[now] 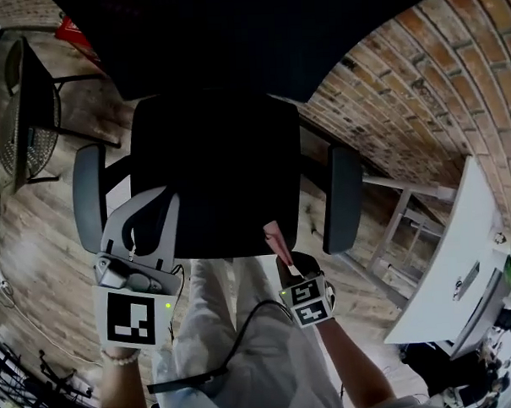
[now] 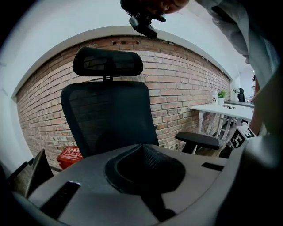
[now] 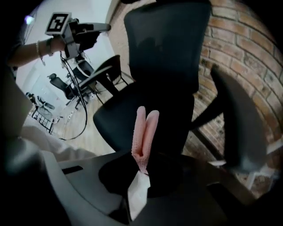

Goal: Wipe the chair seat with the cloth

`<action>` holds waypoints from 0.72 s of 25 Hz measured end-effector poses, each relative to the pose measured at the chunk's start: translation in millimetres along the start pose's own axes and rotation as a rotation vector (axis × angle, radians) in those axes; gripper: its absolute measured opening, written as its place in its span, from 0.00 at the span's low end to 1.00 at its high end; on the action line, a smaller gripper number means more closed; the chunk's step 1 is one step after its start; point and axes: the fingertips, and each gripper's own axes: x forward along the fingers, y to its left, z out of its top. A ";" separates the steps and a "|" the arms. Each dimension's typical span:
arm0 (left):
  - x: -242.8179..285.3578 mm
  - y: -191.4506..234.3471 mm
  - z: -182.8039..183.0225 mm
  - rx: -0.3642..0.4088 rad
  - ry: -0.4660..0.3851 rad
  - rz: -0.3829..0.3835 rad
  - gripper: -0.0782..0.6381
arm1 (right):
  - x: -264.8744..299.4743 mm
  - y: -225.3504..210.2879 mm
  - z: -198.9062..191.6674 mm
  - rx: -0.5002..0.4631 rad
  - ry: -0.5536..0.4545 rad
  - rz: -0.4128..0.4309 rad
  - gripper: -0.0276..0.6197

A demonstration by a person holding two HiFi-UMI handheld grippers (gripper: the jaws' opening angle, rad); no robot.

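A black office chair stands in front of me, its seat dark and bare in the head view. My right gripper hovers at the seat's front right edge, shut on a folded pink cloth. In the right gripper view the cloth sticks up out of that gripper as two pink folds, a white tag below, with the seat just beyond. My left gripper hangs over the seat's front left corner, shut and holding nothing. The left gripper view faces the mesh backrest over that gripper.
Grey armrests flank the seat. A brick wall runs behind the chair, a white desk stands at the right. A red box lies by the wall, another dark chair at far left. The person's light trousers are below.
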 end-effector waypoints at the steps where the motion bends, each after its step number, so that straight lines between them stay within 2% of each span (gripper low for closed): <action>1: -5.4 4.1 12.0 0.017 -0.008 0.008 0.13 | -10.8 2.5 19.2 -0.019 -0.036 -0.002 0.13; 8: -52.7 35.1 95.9 0.033 -0.096 0.094 0.13 | -102.0 -4.1 140.8 -0.115 -0.268 -0.047 0.13; 11: -71.3 43.9 129.4 0.074 -0.129 0.117 0.13 | -146.4 -12.6 186.3 -0.129 -0.368 -0.083 0.13; 13: -83.5 49.2 149.0 0.086 -0.150 0.132 0.13 | -177.2 -14.6 213.1 -0.131 -0.436 -0.103 0.13; 16: -101.1 56.2 173.9 0.056 -0.185 0.165 0.13 | -221.2 -14.5 245.2 -0.144 -0.522 -0.131 0.13; 18: -111.6 55.0 188.3 0.099 -0.191 0.167 0.13 | -247.5 -12.2 260.2 -0.156 -0.570 -0.141 0.13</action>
